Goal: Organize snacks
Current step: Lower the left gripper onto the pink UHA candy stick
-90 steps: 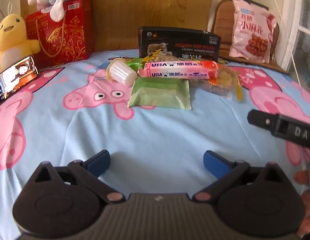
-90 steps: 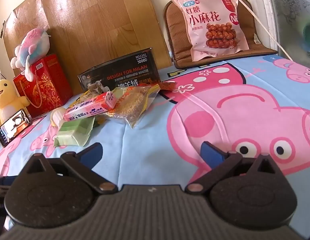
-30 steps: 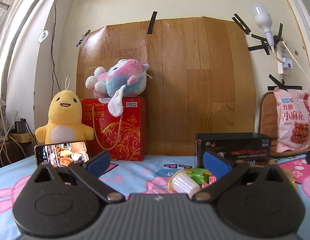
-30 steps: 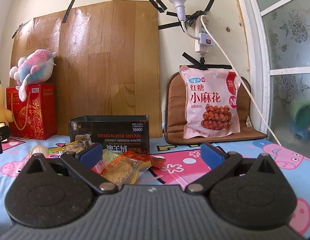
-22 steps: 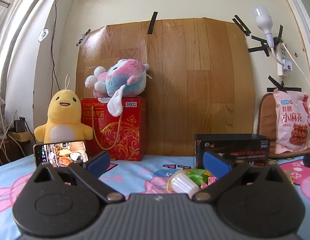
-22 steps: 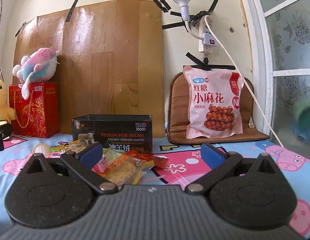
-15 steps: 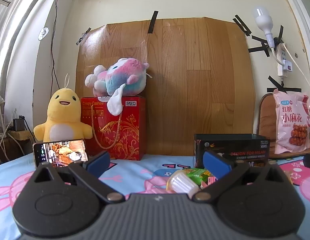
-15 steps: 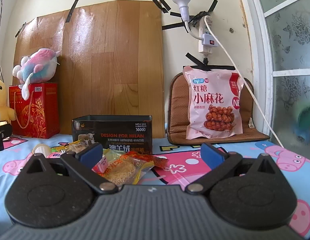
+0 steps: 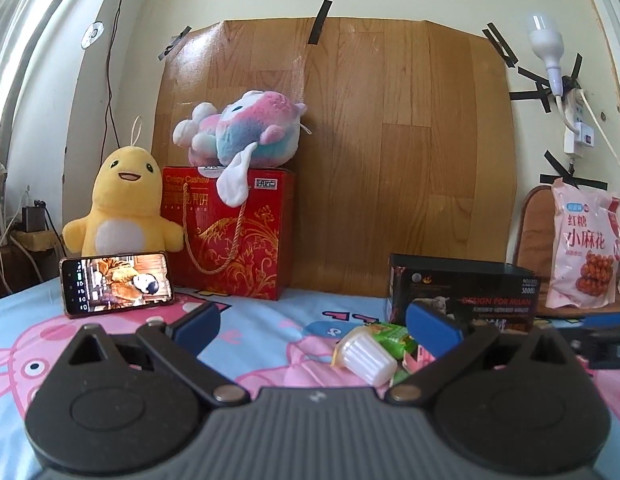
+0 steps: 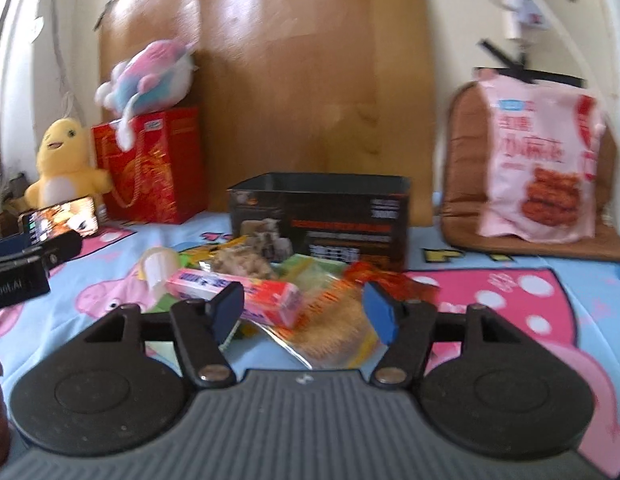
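Observation:
A pile of snacks lies on the cartoon-pig bedsheet in front of an open black box [image 10: 322, 216]. In it are a pink bar box [image 10: 246, 292], a clear packet of golden crumbly snack [image 10: 334, 320], a white jelly cup [image 10: 158, 268] and a green packet [image 9: 394, 338]. My right gripper [image 10: 304, 312] hovers just before the pile. Its jaws are closing, the pink bar's end shows between them, and the pads press on nothing. My left gripper [image 9: 314, 326] is open and empty, left of the jelly cup [image 9: 366, 354] and the black box [image 9: 462, 296].
A large pink snack bag [image 10: 538, 168] leans on a brown cushion at the right. At the back left stand a red gift bag [image 9: 230, 240] with a plush toy on top, a yellow duck plush [image 9: 122, 204] and a propped phone [image 9: 116, 282]. A wooden board covers the wall.
The right gripper has swung left and tipped down toward the snack pile, and its jaws have narrowed. The left gripper's view is almost the same.

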A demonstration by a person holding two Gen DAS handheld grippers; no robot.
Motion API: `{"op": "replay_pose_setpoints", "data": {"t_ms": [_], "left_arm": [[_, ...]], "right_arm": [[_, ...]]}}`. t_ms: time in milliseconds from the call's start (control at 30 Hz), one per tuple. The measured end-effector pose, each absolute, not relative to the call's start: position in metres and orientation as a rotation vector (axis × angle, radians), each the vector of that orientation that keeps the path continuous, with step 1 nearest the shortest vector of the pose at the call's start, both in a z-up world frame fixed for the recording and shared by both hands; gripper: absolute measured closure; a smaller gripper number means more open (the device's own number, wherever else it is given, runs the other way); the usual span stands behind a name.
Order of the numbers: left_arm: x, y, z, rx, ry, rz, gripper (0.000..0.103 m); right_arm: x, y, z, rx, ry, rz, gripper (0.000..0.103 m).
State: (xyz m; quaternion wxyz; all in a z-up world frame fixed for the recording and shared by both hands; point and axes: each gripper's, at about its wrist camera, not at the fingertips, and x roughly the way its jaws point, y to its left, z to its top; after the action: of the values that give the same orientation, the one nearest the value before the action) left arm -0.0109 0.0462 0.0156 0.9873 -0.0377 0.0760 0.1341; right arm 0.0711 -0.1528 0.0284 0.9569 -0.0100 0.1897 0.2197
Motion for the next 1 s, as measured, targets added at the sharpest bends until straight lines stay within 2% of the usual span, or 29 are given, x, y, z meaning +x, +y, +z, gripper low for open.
{"op": "replay_pose_setpoints", "data": {"t_ms": [167, 200, 233, 300, 400, 600, 667, 700, 733, 767, 833, 900, 967, 1000], "left_arm": [[-0.009, 0.049, 0.016, -0.098, 0.162, 0.269, 0.0], [-0.009, 0.05, 0.016, -0.103, 0.164, 0.269, 0.0], [-0.009, 0.051, 0.016, -0.107, 0.165, 0.268, 0.0], [-0.008, 0.052, 0.016, -0.112, 0.17, 0.263, 0.0], [-0.006, 0.053, 0.016, -0.117, 0.188, 0.24, 0.0], [0.012, 0.057, 0.023, -0.183, 0.339, 0.019, 0.0], [0.023, 0.053, 0.031, -0.221, 0.384, -0.083, 0.0], [0.03, 0.049, 0.034, -0.231, 0.407, -0.131, 0.001], [0.039, 0.046, 0.036, -0.242, 0.441, -0.176, 0.004], [0.048, 0.043, 0.036, -0.256, 0.475, -0.201, 0.013], [0.063, 0.039, 0.034, -0.3, 0.545, -0.253, 0.024], [0.075, 0.04, 0.025, -0.371, 0.627, -0.294, 0.027], [0.085, 0.046, 0.013, -0.478, 0.704, -0.335, 0.04], [0.089, 0.048, 0.009, -0.518, 0.721, -0.352, 0.043]], "right_arm": [[0.093, -0.129, 0.026, -0.129, 0.434, 0.543, 0.035], [0.1, -0.126, 0.022, -0.137, 0.463, 0.561, 0.038], [0.105, -0.124, 0.018, -0.136, 0.493, 0.581, 0.049], [0.107, -0.124, 0.014, -0.129, 0.52, 0.604, 0.06], [0.092, -0.131, 0.018, -0.125, 0.509, 0.623, 0.069], [0.061, -0.172, 0.018, -0.115, 0.504, 0.578, 0.07], [0.061, -0.185, 0.012, -0.111, 0.517, 0.541, 0.066], [0.059, -0.192, 0.01, -0.112, 0.521, 0.508, 0.06], [0.057, -0.195, 0.008, -0.115, 0.519, 0.482, 0.06], [0.056, -0.197, 0.008, -0.122, 0.518, 0.469, 0.06], [0.053, -0.199, 0.007, -0.12, 0.511, 0.467, 0.06], [0.051, -0.196, 0.007, -0.125, 0.503, 0.47, 0.06], [0.049, -0.194, 0.005, -0.137, 0.496, 0.474, 0.059], [0.05, -0.195, 0.004, -0.138, 0.498, 0.476, 0.058]]}}
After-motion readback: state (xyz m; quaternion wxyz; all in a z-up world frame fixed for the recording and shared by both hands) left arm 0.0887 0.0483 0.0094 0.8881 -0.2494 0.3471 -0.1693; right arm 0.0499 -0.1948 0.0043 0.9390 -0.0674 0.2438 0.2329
